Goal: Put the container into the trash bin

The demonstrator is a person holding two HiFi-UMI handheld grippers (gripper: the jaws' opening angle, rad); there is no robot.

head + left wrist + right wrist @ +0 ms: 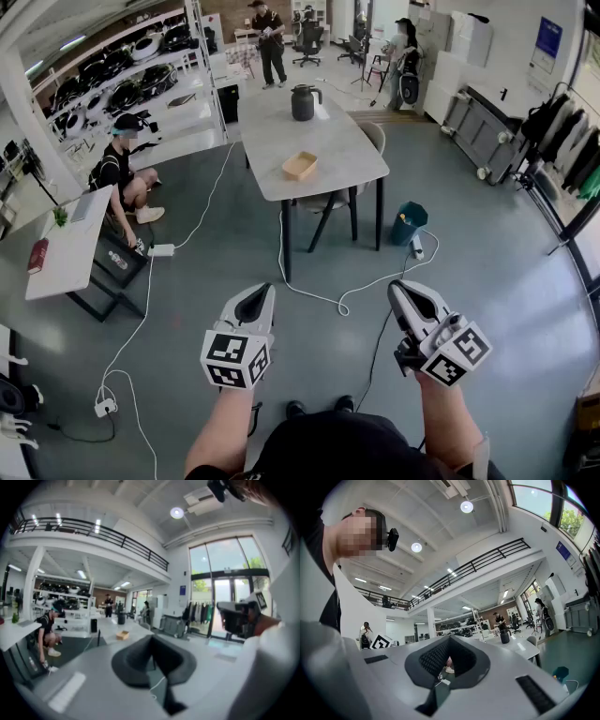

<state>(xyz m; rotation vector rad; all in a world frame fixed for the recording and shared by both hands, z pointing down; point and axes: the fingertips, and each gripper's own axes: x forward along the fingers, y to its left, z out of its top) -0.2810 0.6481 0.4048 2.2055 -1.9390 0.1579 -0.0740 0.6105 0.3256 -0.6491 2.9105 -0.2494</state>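
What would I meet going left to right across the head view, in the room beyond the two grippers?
red book → crouching person → tan container → teal trash bin → hanging clothes

The chair (pixel 373 137) was largely hidden behind the table (pixel 328 131); the trash bin (pixel 560 673) was partly covered by the right tongs' (pixel 449 653) body; the container (pixel 123 634) was too small to show contents.
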